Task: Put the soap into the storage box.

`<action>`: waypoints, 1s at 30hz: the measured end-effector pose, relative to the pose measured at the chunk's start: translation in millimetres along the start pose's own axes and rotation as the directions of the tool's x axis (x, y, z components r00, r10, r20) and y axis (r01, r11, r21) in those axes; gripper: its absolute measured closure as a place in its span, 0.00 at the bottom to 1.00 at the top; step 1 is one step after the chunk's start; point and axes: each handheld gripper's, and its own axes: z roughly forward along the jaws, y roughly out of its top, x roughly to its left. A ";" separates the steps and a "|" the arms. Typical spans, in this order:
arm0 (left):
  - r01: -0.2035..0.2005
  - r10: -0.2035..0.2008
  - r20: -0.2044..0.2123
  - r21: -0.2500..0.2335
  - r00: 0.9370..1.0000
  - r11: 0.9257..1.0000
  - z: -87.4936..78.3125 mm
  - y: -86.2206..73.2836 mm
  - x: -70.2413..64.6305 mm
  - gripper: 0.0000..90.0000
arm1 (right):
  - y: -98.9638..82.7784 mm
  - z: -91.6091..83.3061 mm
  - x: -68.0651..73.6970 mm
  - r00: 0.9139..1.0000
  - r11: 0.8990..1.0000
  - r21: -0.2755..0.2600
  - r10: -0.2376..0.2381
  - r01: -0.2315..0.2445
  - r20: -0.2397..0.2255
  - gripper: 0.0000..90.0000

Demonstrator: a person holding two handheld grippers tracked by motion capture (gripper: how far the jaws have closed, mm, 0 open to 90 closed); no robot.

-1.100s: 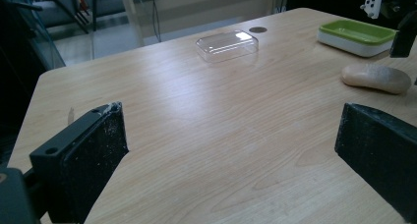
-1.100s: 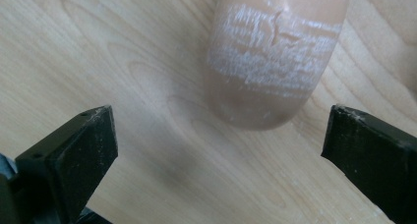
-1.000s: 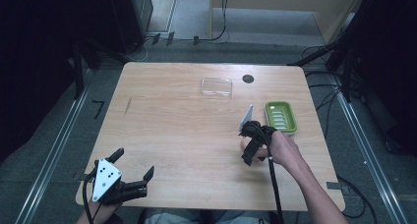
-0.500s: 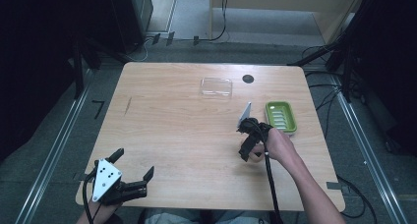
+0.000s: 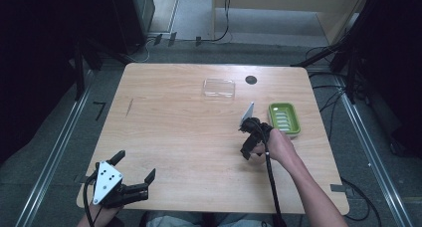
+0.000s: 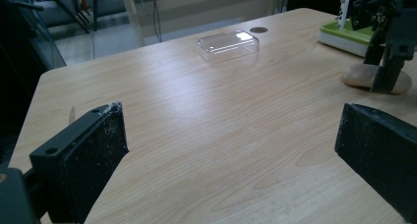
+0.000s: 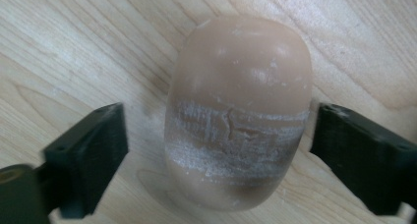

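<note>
— While the right gripper (image 7: 216,140) points down at the table (image 5: 174,132), what sits between its jaws?

— A tan soap bar (image 7: 238,111), lying flat on the wood. The jaws stand one on each side of it and have just been closing in, but a gap shows on the left side and the right pad is only at the bar's edge, so it isn't pinched yet.

— Where is that on the table?

— Toward the right side, just beside a green dish (image 5: 284,118) that lies a little farther back. From the left gripper view the soap (image 6: 376,77) rests on the wood under the right gripper (image 6: 386,52), near the dish (image 6: 346,35).

— And the left gripper (image 5: 130,174)?

— Down at the near left corner, jaws spread wide with nothing in them, well apart from the soap.

— Anything else?

— A clear lid (image 5: 219,87) lies toward the far edge, with a dark round hole (image 5: 251,79) just beside it.
</note>
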 end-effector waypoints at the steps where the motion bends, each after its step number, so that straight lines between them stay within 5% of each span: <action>1: 0.000 0.000 0.000 0.000 1.000 1.000 0.0 0.0 0.0 0.00 | 0.2 -0.1 0.1 1.000 1.000 -0.002 -0.001 0.001 0.000 0.15; 17: 0.002 -0.002 0.000 -0.002 1.000 1.000 -0.4 0.0 0.1 0.00 | 0.4 1.5 -1.8 0.999 1.000 -0.008 0.028 -0.027 0.020 0.34; 30: 0.002 -0.002 0.000 -0.004 1.000 1.000 -0.7 -0.1 0.4 0.00 | -0.3 2.5 -1.7 1.000 1.000 -0.004 0.014 -0.014 0.028 0.36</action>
